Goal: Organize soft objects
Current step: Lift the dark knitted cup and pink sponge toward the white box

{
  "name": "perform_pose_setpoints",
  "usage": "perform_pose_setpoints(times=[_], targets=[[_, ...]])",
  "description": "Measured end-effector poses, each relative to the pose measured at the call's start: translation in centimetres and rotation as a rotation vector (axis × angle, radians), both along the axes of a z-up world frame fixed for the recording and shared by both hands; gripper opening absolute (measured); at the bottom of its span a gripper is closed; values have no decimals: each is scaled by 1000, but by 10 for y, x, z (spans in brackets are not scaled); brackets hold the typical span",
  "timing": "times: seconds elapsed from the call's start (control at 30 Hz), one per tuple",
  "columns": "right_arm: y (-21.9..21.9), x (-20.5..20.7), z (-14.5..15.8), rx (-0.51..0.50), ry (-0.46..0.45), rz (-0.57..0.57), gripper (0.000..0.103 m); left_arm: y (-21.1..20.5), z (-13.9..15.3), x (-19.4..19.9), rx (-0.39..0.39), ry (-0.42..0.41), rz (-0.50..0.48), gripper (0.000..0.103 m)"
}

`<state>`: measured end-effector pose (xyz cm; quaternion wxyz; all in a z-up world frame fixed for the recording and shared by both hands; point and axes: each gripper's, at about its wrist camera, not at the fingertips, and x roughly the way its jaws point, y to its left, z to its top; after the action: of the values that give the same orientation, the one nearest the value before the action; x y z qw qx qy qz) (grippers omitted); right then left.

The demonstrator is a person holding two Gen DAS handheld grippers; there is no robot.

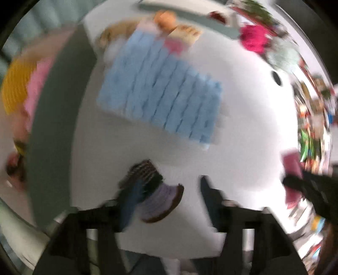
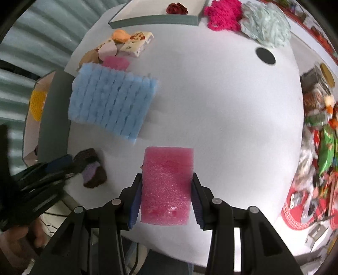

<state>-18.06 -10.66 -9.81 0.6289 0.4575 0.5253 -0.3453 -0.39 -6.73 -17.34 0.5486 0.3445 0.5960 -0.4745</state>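
Note:
My right gripper (image 2: 166, 186) is shut on a pink foam block (image 2: 166, 186), held above the white table (image 2: 211, 105). My left gripper (image 1: 166, 190) is open in its blurred view, its left finger touching a brown and purple crocheted piece (image 1: 156, 203), also seen in the right wrist view (image 2: 93, 169). A blue ridged sponge (image 2: 112, 103) lies at the table's left, also in the left wrist view (image 1: 160, 101). Behind it sit a small pink sponge (image 2: 116, 62), a printed foam piece (image 2: 135, 44) and an orange soft toy (image 2: 120, 36).
A grey tray (image 2: 156, 21) with a red fabric rose (image 2: 176, 8) stands at the back. A magenta yarn ball (image 2: 224, 14) and a pale green pom (image 2: 268, 27) lie back right. A grey bin (image 2: 55, 118) at the left holds a yellow crocheted piece (image 2: 38, 103). Clutter lies off the right edge.

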Motion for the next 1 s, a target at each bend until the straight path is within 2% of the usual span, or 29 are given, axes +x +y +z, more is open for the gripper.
perform_pose_setpoints(times=[0.1,0.23,0.33,0.37,0.4,0.43,0.47,0.6,0.7,0.8,0.87,0.9,1.0], targets=[[11,-3,6,-15,35,17,45,1,-17,6,20,11,78,63],[16,-16,9,6,47,-6,45,-3,-25,6,52,-52,84,64],[16,-20,12,0,65,3,45,3,-14,9,70,-111,130,64],[16,-21,14,-3,62,1,45,7,-4,12,38,-113,148,64],[15,-22,16,-8,57,-3,45,9,1,14,18,-116,155,69],[13,-23,17,-12,54,-4,45,11,2,16,19,-119,164,95],[12,-23,17,-12,51,-3,45,12,-3,17,52,-112,174,103],[9,-18,15,-2,52,16,45,16,-36,21,150,-74,230,103],[9,-14,18,-11,49,43,45,15,-44,19,149,-50,258,103],[10,-13,18,-6,53,63,45,6,-49,11,148,-76,229,103],[10,-14,18,-4,57,71,46,-1,-53,5,166,-78,199,87],[10,-14,18,-3,59,76,46,-2,-56,3,183,-68,189,72],[8,-17,22,-10,59,77,46,2,-55,0,184,-40,187,64]])
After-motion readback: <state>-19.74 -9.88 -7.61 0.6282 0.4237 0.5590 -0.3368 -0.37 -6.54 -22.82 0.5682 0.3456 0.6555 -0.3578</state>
